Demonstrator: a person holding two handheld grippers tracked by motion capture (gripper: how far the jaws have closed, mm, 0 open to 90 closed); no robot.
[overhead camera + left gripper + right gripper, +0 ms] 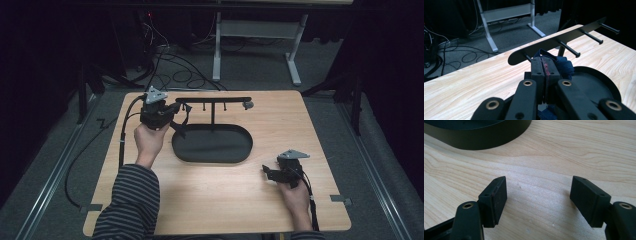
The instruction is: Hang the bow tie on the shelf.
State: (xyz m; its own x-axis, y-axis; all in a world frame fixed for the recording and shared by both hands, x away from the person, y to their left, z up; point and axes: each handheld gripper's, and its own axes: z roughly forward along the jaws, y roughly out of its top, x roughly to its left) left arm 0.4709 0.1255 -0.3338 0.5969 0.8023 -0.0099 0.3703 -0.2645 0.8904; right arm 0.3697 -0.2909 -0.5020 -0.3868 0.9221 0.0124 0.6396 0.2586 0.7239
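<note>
gripping blue cloth [564,65], left hand [149,137] raised

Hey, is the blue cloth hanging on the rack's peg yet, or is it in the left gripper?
In the left gripper: its jaws are shut on the blue cloth, bunched just under the rack. Whether it touches a peg, cannot tell.
</note>
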